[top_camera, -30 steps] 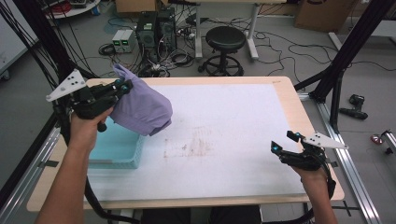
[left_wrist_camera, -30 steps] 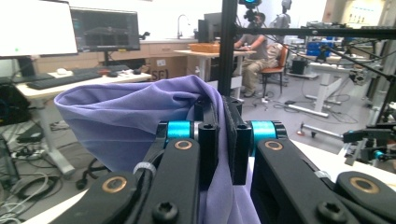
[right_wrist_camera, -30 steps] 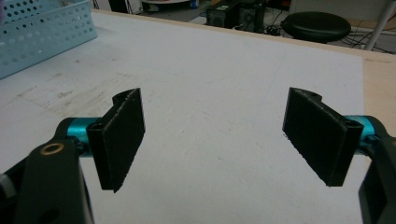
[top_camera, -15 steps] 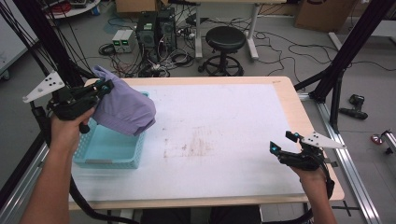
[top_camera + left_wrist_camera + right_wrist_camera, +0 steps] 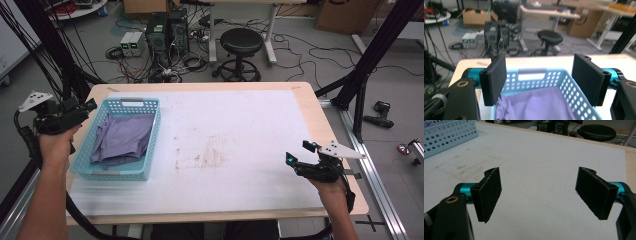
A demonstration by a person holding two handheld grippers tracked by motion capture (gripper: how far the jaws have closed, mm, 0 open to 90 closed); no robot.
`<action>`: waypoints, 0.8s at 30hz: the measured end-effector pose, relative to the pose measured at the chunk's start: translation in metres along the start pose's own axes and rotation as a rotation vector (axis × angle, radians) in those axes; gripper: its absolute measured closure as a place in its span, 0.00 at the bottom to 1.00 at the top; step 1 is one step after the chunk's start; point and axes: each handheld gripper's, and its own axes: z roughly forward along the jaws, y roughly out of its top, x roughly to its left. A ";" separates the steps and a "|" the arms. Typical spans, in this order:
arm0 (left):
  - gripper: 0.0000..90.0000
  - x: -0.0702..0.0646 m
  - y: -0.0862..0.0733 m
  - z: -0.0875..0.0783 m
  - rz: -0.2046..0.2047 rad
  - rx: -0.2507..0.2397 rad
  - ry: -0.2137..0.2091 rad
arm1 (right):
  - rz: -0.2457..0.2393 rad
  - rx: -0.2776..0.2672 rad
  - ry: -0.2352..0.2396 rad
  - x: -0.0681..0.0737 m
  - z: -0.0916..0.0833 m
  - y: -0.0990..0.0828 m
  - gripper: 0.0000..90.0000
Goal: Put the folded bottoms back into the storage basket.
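High view: purple cloth point(image 5: 121, 144) is lying inside blue basket point(image 5: 125, 172) on white surface point(image 5: 240, 145). Left hand-held gripper point(image 5: 89, 106), jaws just opening, is hovering empty beside it; right hand-held gripper point(image 5: 299, 152) is gaping wide, empty.

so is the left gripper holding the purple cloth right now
No, the left gripper has its jaws apart with nothing between the pads, having just been opening, and the purple cloth lies loose in the light blue basket.

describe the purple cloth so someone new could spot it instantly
Start at the white table mat, then go to its left edge, where a light blue perforated basket sits. The purple cloth lies crumpled inside it, the only soft, coloured item on the table.
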 end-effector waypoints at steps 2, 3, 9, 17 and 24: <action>0.31 -0.003 0.001 -0.003 0.003 -0.032 -0.023 | -0.004 0.003 0.002 0.001 0.001 0.000 0.23; 0.31 -0.005 0.002 -0.004 0.010 -0.042 -0.038 | -0.005 0.003 0.001 0.001 0.001 0.000 0.23; 0.23 -0.028 -0.006 -0.002 0.024 -0.109 -0.147 | -0.010 0.005 0.000 0.001 0.001 0.001 0.23; 0.21 -0.065 -0.016 0.009 0.048 -0.134 -0.243 | -0.012 0.007 0.004 0.000 0.003 0.001 0.23; 0.21 -0.093 -0.020 0.016 0.080 -0.157 -0.300 | -0.015 0.005 0.004 0.001 0.002 0.003 0.23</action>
